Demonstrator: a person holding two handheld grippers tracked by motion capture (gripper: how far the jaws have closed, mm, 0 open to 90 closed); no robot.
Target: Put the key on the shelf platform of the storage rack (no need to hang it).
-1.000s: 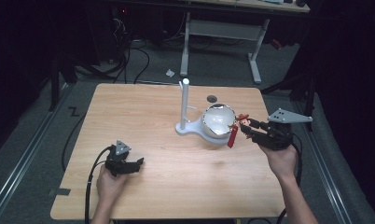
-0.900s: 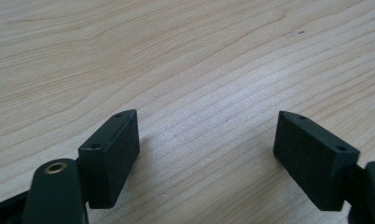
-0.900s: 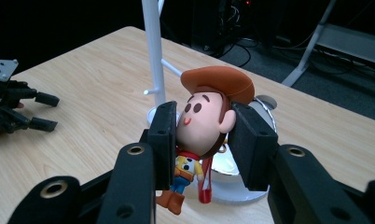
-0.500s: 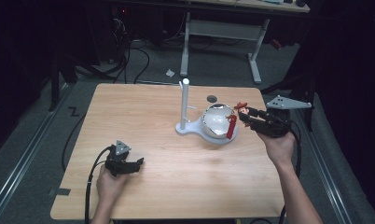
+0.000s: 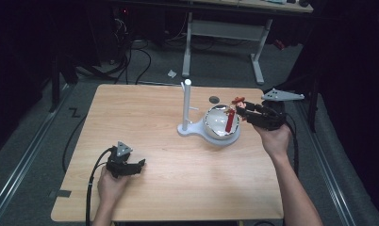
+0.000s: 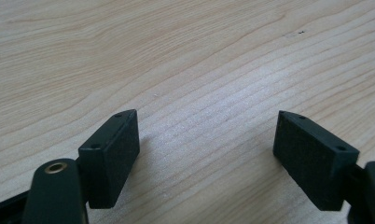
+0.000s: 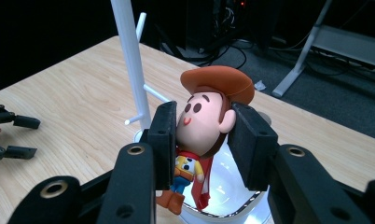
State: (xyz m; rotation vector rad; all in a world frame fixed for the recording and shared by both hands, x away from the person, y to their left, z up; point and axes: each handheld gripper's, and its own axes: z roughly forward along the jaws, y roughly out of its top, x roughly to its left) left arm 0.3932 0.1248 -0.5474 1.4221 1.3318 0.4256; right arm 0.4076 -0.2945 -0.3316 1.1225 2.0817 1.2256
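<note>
Right gripper view: your right tool (image 7: pixel 202 140) clamps the cowboy figurine (image 7: pixel 205 125) by its head, suspended above the white bowl (image 7: pixel 232 196) for lowering in. Left tool (image 6: pixel 206 154) released, idle near the worktop's front-left corner.

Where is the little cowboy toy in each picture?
High view: the cowboy toy is right of centre, held in the right gripper over the white bowl.
Left gripper view: not in it.
Right gripper view: the toy is in the middle, head clamped between the pads.
Shared landmark: the white pole stand.
</note>
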